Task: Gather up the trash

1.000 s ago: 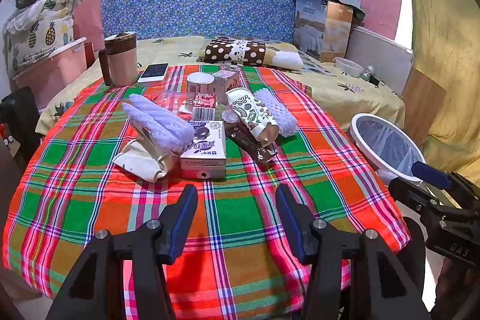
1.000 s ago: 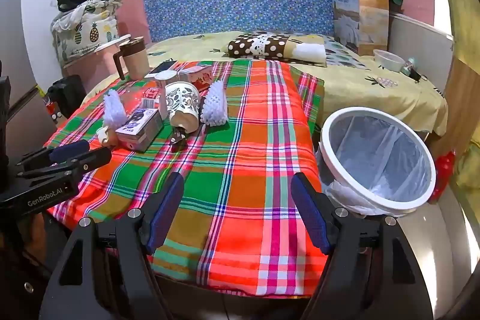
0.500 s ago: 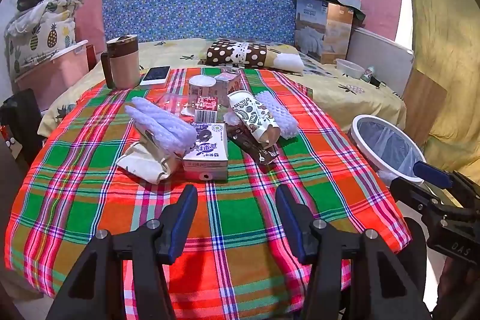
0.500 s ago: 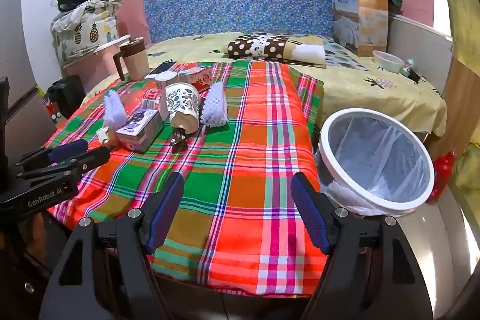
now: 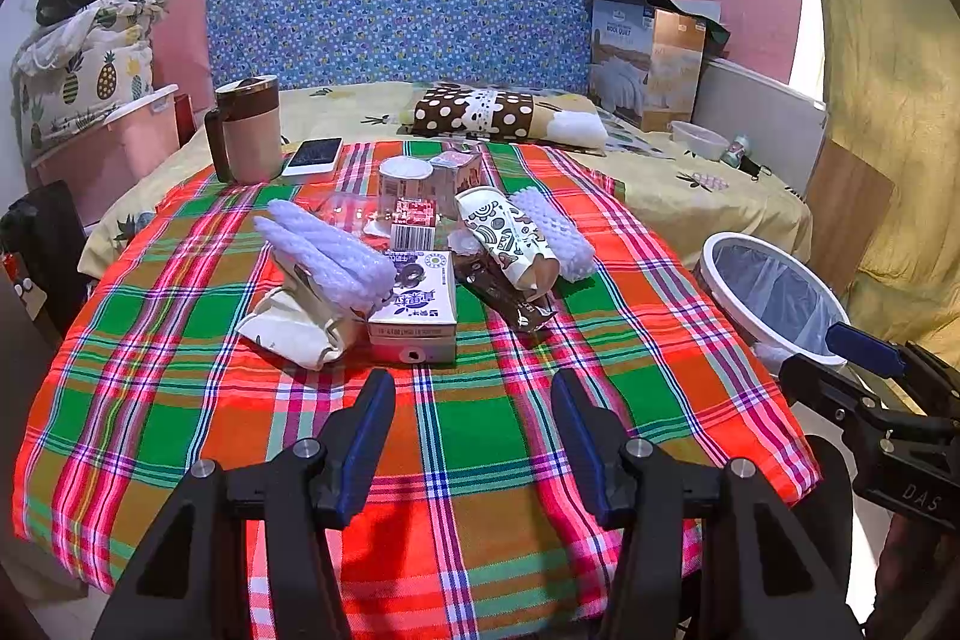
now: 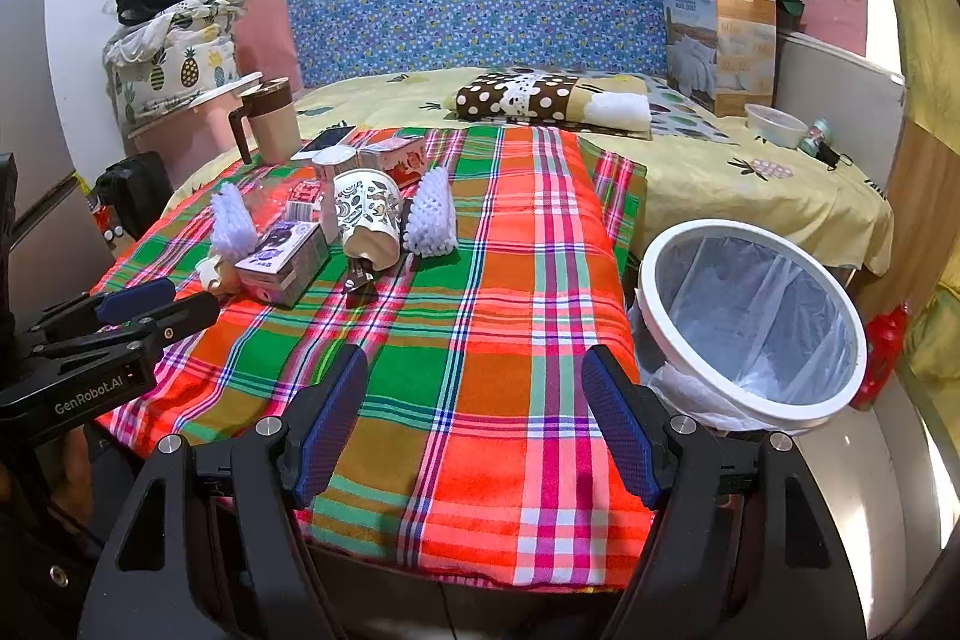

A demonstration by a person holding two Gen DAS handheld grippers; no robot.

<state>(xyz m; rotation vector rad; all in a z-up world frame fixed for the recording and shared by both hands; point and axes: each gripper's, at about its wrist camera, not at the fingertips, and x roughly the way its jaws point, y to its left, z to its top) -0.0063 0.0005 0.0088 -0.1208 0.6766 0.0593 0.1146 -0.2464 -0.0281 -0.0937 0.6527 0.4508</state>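
Observation:
A heap of trash lies mid-table on the plaid cloth (image 5: 480,424): a white and purple drink carton (image 5: 414,304), a patterned paper cup (image 5: 510,238) on its side, two white foam nets (image 5: 327,253), a brown wrapper (image 5: 507,295), a crumpled paper bag (image 5: 294,325), and small boxes behind. My left gripper (image 5: 474,400) hovers open just short of the carton, nothing between its fingers. My right gripper (image 6: 474,376) is open over the cloth's near right part, empty. A white-rimmed bin (image 6: 750,322) with a clear liner stands right of the table.
A beige mug (image 5: 249,133) and a phone (image 5: 313,155) rest at the table's far left. Behind is a bed with a dotted pillow (image 5: 474,118), a cardboard box (image 5: 648,61) and a small bowl (image 5: 699,139). A pink tub (image 5: 108,148) stands at left.

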